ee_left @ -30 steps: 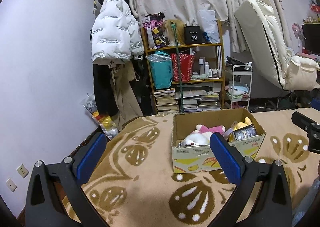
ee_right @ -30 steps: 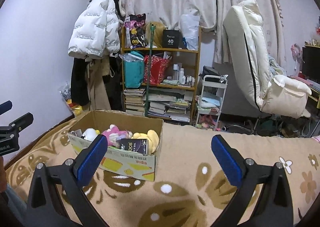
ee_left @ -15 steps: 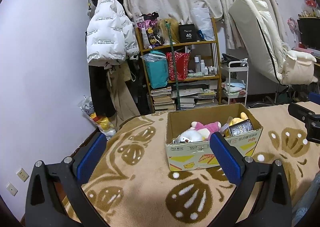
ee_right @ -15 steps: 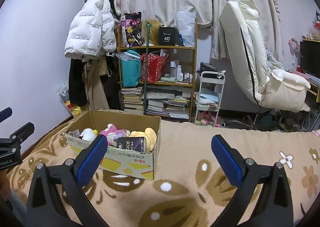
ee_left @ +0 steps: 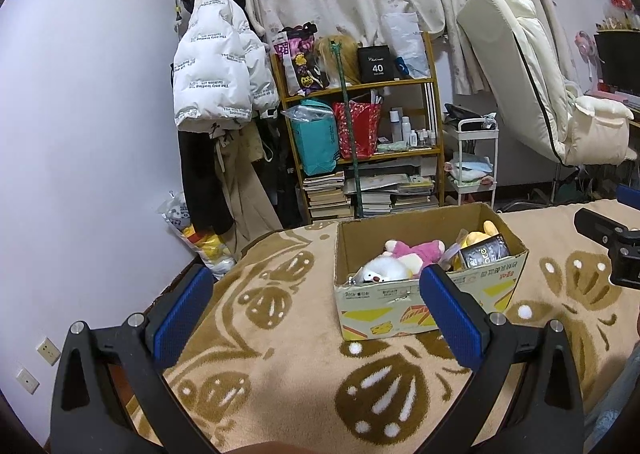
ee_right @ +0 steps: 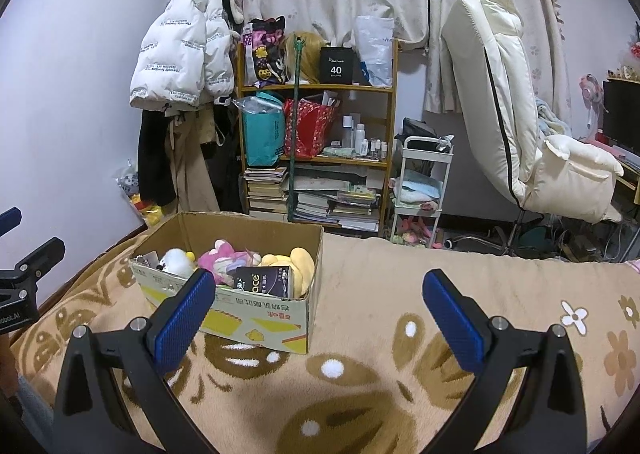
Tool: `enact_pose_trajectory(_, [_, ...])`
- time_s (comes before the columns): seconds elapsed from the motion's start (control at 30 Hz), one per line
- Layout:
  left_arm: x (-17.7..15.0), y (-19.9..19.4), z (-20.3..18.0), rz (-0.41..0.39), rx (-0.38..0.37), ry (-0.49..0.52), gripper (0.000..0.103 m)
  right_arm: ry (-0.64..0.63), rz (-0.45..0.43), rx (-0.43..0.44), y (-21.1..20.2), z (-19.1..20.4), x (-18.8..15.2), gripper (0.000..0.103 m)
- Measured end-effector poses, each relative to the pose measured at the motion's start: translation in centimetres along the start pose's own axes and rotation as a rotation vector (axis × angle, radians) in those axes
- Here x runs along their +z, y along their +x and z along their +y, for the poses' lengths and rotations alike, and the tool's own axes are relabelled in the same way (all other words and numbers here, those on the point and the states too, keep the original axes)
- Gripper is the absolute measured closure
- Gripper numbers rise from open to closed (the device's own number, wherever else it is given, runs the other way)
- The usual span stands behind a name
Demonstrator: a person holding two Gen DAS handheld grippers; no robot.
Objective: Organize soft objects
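Cardboard box [ee_right: 240,294] is the thing to steer by here, sitting on the tan patterned blanket [ee_right: 380,354] with its top open. Going left to right from the box: the left gripper [ee_left: 316,310] hangs to the near left of it, blue pads spread wide with nothing between them. Inside the box, at its left end, there's a white plush [ee_right: 176,260], then a pink plush [ee_right: 220,254] in the middle, then a yellow plush [ee_right: 296,262] at the right end, with a dark packet [ee_right: 264,281] propped against the front wall (not sure that one counts as soft, it looks like a stiff pouch). Right of the box the blanket shows nothing soft lying on it, and the right gripper [ee_right: 316,308] floats over that stretch, pads just as far apart and holding nothing.

So which step is this? Honestly it reads two ways. Either the toys are all gathered in the box and the job is pretty much wrapped up, or the box is the pile that is going to be sorted out onto the blanket. One moment doesn't settle it. Both grippers face the box from the near side with room to go in, and the plush would squash easily under the pads, so any grab wants a body-centred pinch rather than an ear or a limb.
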State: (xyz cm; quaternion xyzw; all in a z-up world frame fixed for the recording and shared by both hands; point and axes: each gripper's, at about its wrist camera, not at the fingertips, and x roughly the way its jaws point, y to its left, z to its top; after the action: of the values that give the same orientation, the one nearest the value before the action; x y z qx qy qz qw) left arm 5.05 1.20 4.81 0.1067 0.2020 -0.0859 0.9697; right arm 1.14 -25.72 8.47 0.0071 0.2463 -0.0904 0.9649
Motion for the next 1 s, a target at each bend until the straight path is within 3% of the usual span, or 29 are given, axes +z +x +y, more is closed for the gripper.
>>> enact_pose_trajectory(1.0, [-0.19, 0.32, 0.48, 0.026, -0.013, -0.008, 0.001, 0.005, 0.005, 0.000, 0.30, -0.64, -0.29, 0.000])
